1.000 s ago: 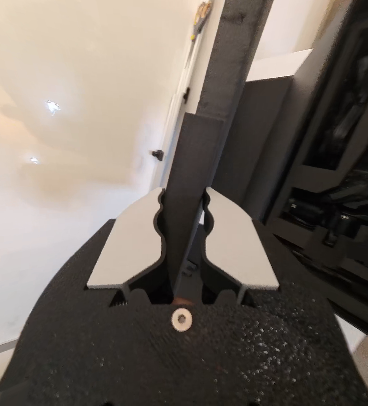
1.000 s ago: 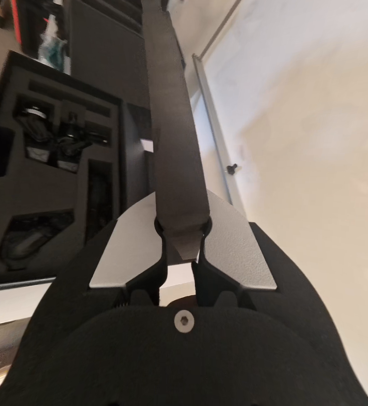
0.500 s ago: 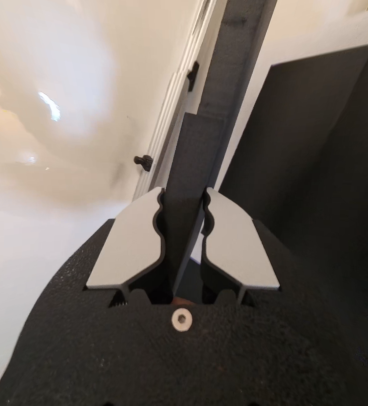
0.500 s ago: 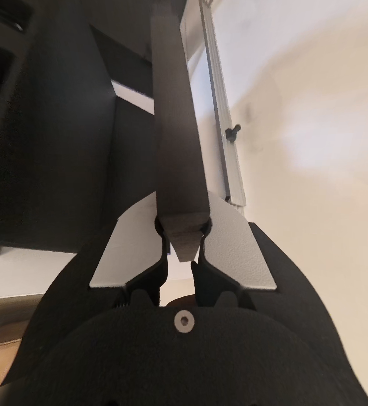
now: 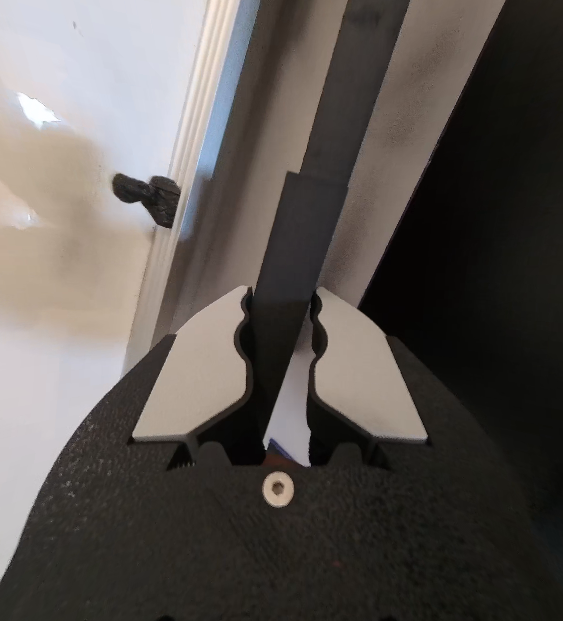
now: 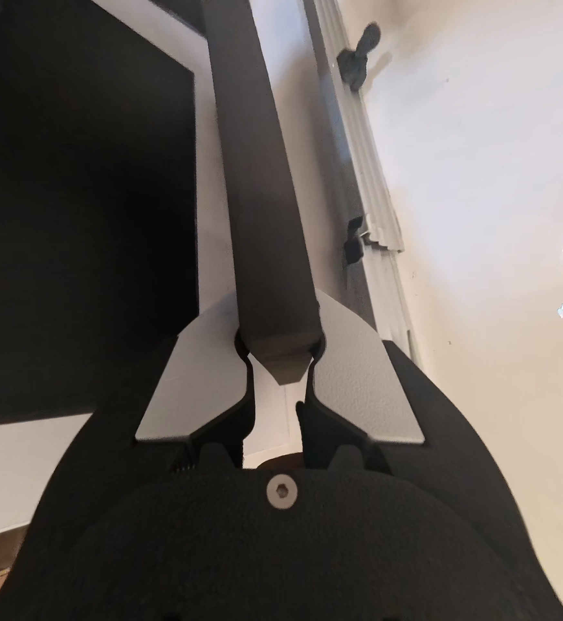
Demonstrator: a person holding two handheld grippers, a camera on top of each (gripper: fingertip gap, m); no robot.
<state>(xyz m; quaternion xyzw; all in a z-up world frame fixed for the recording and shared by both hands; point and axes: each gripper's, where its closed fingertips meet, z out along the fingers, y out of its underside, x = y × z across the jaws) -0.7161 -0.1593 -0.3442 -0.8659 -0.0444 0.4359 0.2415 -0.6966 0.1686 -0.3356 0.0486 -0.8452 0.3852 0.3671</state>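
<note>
Dark grey foam strips are held in both grippers, each strip running up and away from the camera.

In the left wrist view, a glossy cream wall (image 5: pixel 38 302) is seen at the far left, with a small black wing knob (image 5: pixel 149 198) fixed beside a white ribbed frame rail (image 5: pixel 189 168). Next to the rail, the left gripper (image 5: pixel 280 302) is seen clenched on a flat dark foam strip (image 5: pixel 293 242), which is pinched between the grey fingers (image 5: pixel 199 373) and backed by a second, longer strip (image 5: pixel 357 84). A large black panel (image 5: pixel 508 235) fills the right side.

In the right wrist view, the black panel (image 6: pixel 81 201) is seen at the left, its contents hidden. Beside it, the right gripper (image 6: pixel 280 339) is seen closed on the end of a thick dark foam bar (image 6: pixel 256 201), whose tapered tip sits between the grey fingers (image 6: pixel 357 386). The white rail (image 6: pixel 367 168) and a wing knob (image 6: pixel 357 57) follow, with a black clip (image 6: pixel 354 242) at the rail's end, then the cream wall (image 6: pixel 492 201).
</note>
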